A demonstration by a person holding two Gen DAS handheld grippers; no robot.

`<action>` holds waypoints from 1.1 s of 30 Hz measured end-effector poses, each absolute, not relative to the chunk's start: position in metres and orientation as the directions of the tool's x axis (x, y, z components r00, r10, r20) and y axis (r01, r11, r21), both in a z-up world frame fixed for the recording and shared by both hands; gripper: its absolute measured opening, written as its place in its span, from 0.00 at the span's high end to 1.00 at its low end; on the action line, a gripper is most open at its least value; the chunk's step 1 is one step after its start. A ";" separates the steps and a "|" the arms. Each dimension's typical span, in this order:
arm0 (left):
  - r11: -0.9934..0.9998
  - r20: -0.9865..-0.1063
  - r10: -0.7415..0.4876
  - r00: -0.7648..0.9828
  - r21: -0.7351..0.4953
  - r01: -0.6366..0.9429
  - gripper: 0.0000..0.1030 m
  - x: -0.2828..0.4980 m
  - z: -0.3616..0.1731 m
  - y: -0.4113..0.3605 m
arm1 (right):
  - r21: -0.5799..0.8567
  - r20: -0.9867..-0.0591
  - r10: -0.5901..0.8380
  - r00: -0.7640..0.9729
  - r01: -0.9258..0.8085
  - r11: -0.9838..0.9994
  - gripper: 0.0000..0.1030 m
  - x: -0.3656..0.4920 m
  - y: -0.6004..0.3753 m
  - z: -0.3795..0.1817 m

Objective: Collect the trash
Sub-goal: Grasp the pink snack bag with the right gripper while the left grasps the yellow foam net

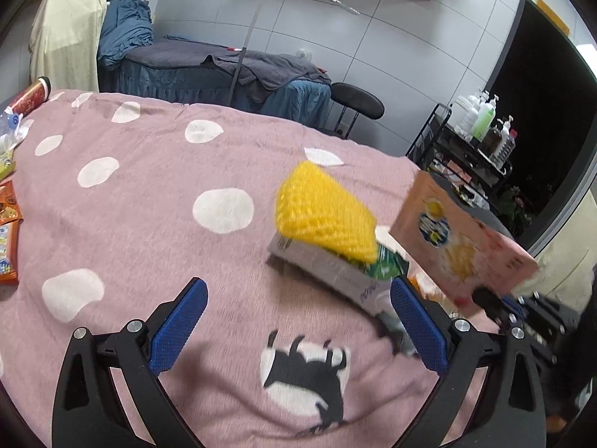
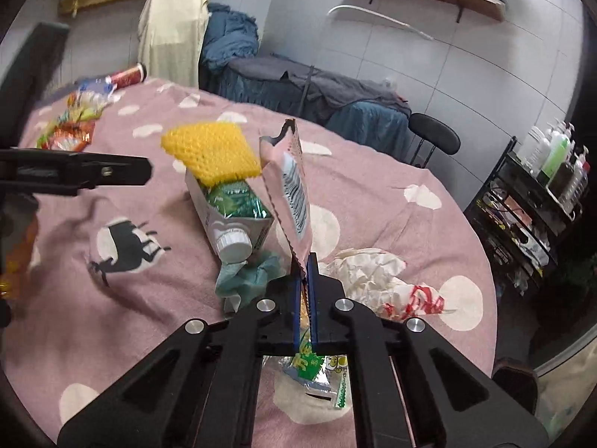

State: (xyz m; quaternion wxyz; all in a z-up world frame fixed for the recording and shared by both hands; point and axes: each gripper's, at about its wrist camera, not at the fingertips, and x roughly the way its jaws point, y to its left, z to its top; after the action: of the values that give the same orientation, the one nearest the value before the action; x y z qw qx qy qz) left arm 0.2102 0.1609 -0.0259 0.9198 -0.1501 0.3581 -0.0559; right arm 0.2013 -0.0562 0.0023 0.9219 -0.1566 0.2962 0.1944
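Pink wrapper [image 2: 289,186] clamped upright by its bottom edge in my right gripper [image 2: 305,291] | carton [image 2: 227,212] at 10 o'clock, touching | my left gripper [image 1: 298,328] apart, empty, bare blanket [image 1: 149,186] at 12.

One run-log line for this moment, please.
right gripper: shut on pink wrapper | left gripper: open, empty | carton: on blanket

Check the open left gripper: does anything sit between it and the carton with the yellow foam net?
Nothing visible does. Only bare pink blanket lies between the left gripper and the carton; the yellow foam net rests on top of it.
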 end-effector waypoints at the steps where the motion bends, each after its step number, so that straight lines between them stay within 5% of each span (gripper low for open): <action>1: 0.948 -0.641 -0.207 0.739 -0.318 -0.011 0.07 0.216 -0.025 0.161 | -0.168 -0.600 0.268 0.753 -0.447 0.879 0.96 0.198 -0.058 0.004; 7: 0.930 -0.640 -0.249 0.727 -0.368 -0.006 0.20 0.245 -0.023 0.157 | -0.131 -0.587 0.287 0.757 -0.439 0.889 0.96 0.180 -0.070 0.008; 9: 0.933 -0.648 -0.244 0.721 -0.360 -0.007 0.32 0.250 -0.025 0.155 | -0.121 -0.581 0.291 0.760 -0.434 0.893 0.96 0.174 -0.073 0.009; 11: 0.936 -0.654 -0.234 0.719 -0.351 -0.014 0.57 0.253 -0.027 0.154 | -0.110 -0.577 0.295 0.761 -0.430 0.896 0.96 0.170 -0.078 0.009; 16: 0.926 -0.633 -0.248 0.734 -0.378 -0.014 0.81 0.244 -0.028 0.158 | -0.056 -0.577 0.311 0.755 -0.417 0.907 0.96 0.165 -0.092 0.005; 33: 0.938 -0.537 -0.269 0.800 -0.333 0.092 0.83 0.154 0.002 0.125 | 0.084 -0.529 0.374 0.761 -0.392 0.916 0.96 0.133 -0.137 0.007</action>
State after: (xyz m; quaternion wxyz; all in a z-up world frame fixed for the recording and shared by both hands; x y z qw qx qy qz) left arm 0.1539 0.1249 0.0022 0.9371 -0.1470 0.3016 -0.0962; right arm 0.1328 -0.1374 0.0072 0.9383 -0.0156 0.2787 0.2041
